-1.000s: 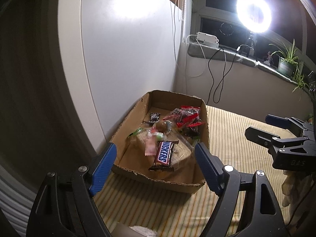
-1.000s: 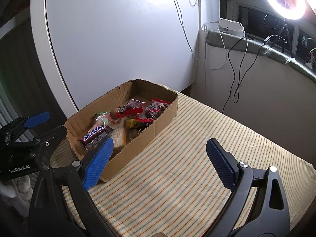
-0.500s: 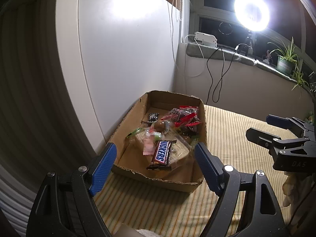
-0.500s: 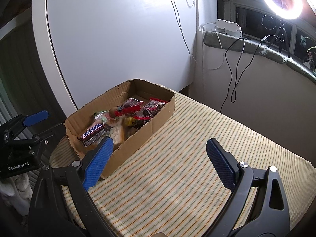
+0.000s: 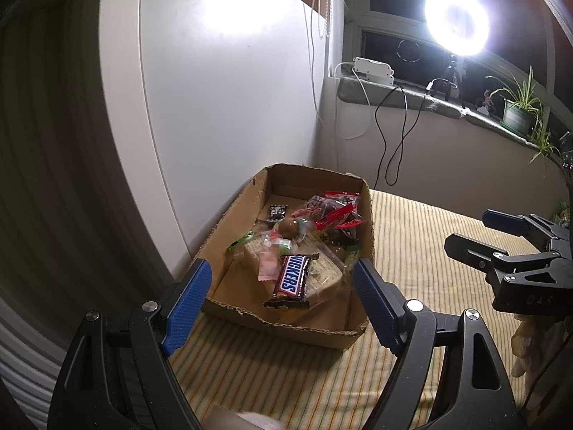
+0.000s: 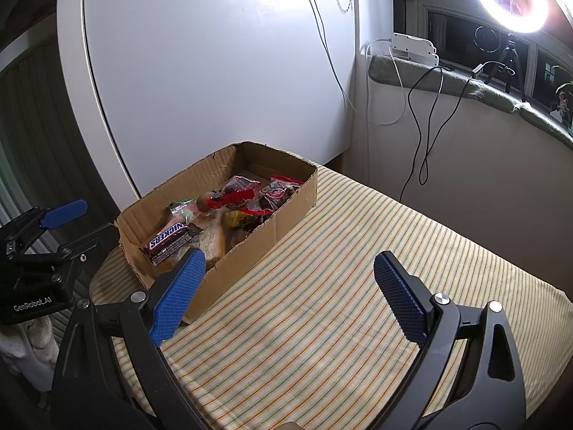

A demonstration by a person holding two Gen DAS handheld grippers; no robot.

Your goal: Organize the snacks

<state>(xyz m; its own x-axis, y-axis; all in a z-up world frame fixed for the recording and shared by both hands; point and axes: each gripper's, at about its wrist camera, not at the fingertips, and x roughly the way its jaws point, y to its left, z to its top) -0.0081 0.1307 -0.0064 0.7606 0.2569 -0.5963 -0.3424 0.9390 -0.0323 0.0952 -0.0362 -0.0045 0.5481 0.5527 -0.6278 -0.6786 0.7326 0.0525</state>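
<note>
An open cardboard box sits on a striped tablecloth at the table's left side. It holds a Snickers bar, red-and-clear candy bags, a round brown sweet and other wrapped snacks. My left gripper is open and empty, held above the box's near end. My right gripper is open and empty, over the cloth beside the box. Each gripper shows in the other's view, the right one and the left one.
A white panel stands behind the box. A ring light, a white power strip with hanging cables and a potted plant are on the window ledge. The cloth drops off at the table's edges.
Both grippers have drifted back and up slightly, so the box looks a little smaller and further away. Both stay open. The snacks have not moved.
</note>
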